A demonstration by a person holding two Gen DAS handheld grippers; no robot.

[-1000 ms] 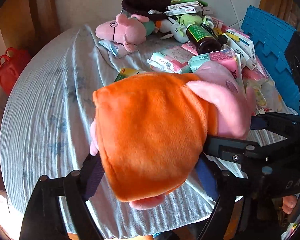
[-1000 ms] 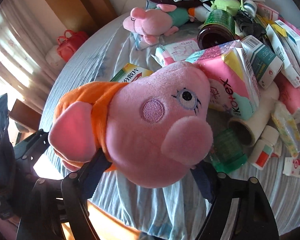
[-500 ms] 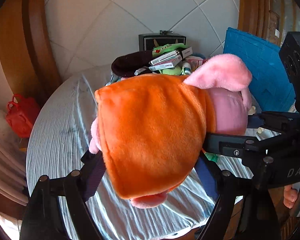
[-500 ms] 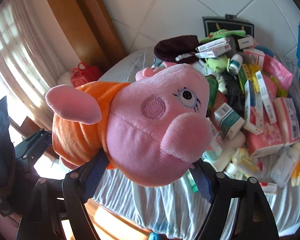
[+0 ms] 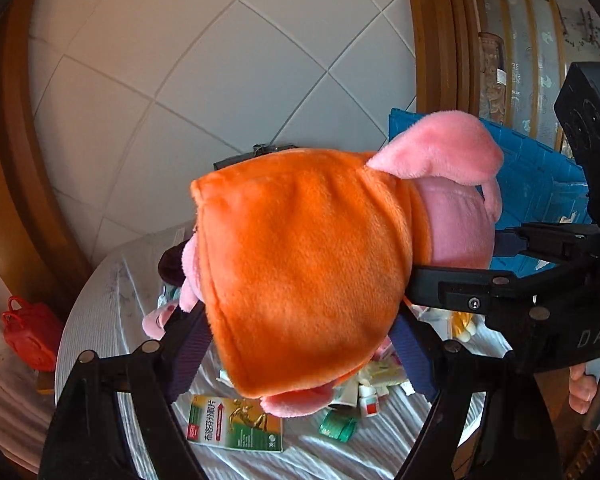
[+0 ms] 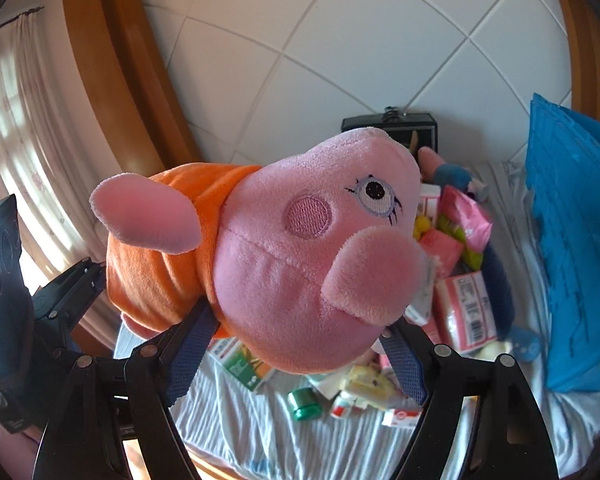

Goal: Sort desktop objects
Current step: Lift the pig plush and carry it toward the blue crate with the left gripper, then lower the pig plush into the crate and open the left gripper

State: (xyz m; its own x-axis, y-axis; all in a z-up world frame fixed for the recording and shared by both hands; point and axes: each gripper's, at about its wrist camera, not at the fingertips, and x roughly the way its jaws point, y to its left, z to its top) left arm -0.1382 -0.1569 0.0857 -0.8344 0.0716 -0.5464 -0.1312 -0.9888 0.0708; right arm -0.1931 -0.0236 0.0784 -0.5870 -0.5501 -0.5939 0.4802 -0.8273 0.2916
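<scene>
Pig: the plush pig (image 5: 300,264) is up in the air above the table (image 5: 100,320), carried between both my claws, well clear of the clutter below.

Left claw: my left claw (image 5: 300,344) pinches the orange body from both sides, the blue pads (image 5: 188,348) sunk into the fabric (a wide grip, because the body is fat and soft).

Right claw: my right claw (image 6: 296,344) clamps the pink head (image 6: 300,272) from below, snout pointing toward the blue crate (image 6: 580,240).

Slip risk: plush gives under the pads, so I judge either grip could creep loose if I swing fast; the head is rounded and sits toward my pad tips, so it may roll out of my right claw first.

Uneven pull: if my two hands drift apart or twist against each other, the neck seam takes the strain, or one claw loses its hold and the pig dangles from the other.

Drop zone: straight below lie a green box (image 5: 236,424), a small green bottle (image 6: 304,402) and loose packets (image 6: 466,312); a dropped pig would land among them and scatter the light ones.

Blind spot: the pig fills both of my views, so I cannot see what is directly ahead (I could knock the crate wall on the way).

Release: letting go with one claw before the other would tip the pig sideways instead of setting it down flat.
</scene>
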